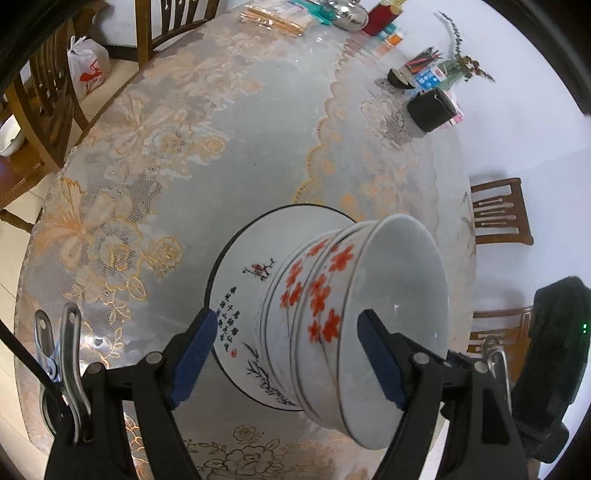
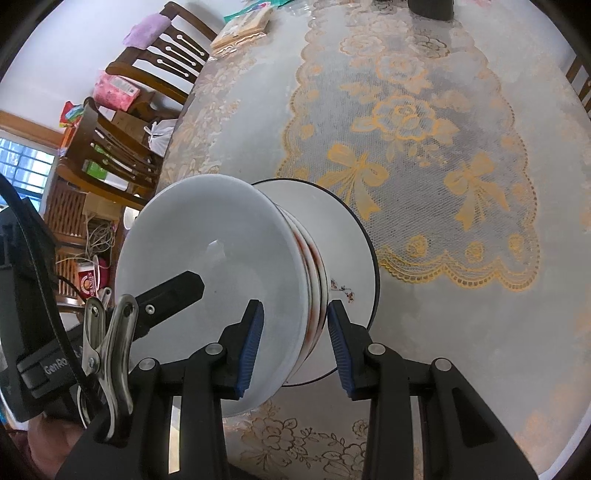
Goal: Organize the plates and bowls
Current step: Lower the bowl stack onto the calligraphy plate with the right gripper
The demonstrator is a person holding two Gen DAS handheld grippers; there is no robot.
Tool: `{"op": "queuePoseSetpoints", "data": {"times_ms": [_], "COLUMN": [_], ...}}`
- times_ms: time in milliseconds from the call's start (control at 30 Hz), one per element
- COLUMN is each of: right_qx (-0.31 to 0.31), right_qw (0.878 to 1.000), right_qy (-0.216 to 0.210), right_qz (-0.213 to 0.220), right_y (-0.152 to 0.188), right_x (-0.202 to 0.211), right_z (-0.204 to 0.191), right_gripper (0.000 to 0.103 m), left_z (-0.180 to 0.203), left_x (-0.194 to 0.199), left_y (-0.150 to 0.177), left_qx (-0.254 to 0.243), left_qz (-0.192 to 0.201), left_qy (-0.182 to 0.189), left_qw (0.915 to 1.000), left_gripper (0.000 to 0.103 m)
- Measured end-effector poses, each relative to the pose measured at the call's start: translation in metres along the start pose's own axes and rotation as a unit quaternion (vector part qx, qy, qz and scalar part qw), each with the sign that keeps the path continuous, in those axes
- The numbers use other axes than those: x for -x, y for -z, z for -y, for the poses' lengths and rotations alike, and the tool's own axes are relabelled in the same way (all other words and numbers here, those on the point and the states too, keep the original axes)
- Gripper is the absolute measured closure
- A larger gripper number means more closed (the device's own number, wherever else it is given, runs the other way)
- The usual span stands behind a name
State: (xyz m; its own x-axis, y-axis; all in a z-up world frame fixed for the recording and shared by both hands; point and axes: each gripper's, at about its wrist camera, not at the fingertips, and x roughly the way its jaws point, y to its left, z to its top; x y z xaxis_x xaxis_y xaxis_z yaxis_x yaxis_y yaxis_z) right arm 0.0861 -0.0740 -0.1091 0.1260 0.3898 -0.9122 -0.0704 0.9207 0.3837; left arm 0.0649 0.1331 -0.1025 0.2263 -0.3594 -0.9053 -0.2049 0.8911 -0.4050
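Note:
A stack of white bowls with red flowers (image 1: 332, 314) stands on a white black-rimmed plate (image 1: 240, 280) with ink writing, on the round table. My left gripper (image 1: 286, 354) is open with its jaws astride the near rim of the bowl stack, not pressing on it. In the right wrist view the bowl stack (image 2: 221, 273) sits on the plate (image 2: 351, 251). My right gripper (image 2: 295, 343) is open, one finger inside the top bowl and the other outside its wall. The left gripper's finger (image 2: 173, 291) shows inside the bowl at the left.
The table wears a lace cloth (image 1: 129, 184) under clear plastic. A black cup (image 1: 430, 110), a pen holder (image 1: 424, 66) and packets (image 1: 280, 18) stand at the far edge. Wooden chairs (image 2: 155, 62) surround the table.

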Motion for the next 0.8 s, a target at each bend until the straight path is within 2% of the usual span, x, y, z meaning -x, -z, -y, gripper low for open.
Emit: {"op": "queuePoseSetpoints", "data": {"times_ms": [200,533,800], "right_qx": [0.007,0.022,0.065], "right_qw": [1.0,0.999,0.997], "right_qy": [0.012,0.026,0.025], "right_qz": [0.011,0.034,0.036], "right_y": [0.006,0.016,0.021], "right_x": [0.007,0.03,0.041], "right_z": [-0.006,-0.014,-0.017], "right_gripper": [0.065,0.065,0.065], "left_z": [0.001,0.004,0.021], "left_x": [0.005,0.017,0.041], "left_y": [0.002,0.009,0.017], "left_qx": [-0.027,-0.048,-0.075], "left_qz": [0.014,0.017,0.062], "left_qy": [-0.028,-0.045,-0.083], "left_qw": [0.9992,0.9977,0.9918], "left_gripper": [0.022,0.022,0.022]}}
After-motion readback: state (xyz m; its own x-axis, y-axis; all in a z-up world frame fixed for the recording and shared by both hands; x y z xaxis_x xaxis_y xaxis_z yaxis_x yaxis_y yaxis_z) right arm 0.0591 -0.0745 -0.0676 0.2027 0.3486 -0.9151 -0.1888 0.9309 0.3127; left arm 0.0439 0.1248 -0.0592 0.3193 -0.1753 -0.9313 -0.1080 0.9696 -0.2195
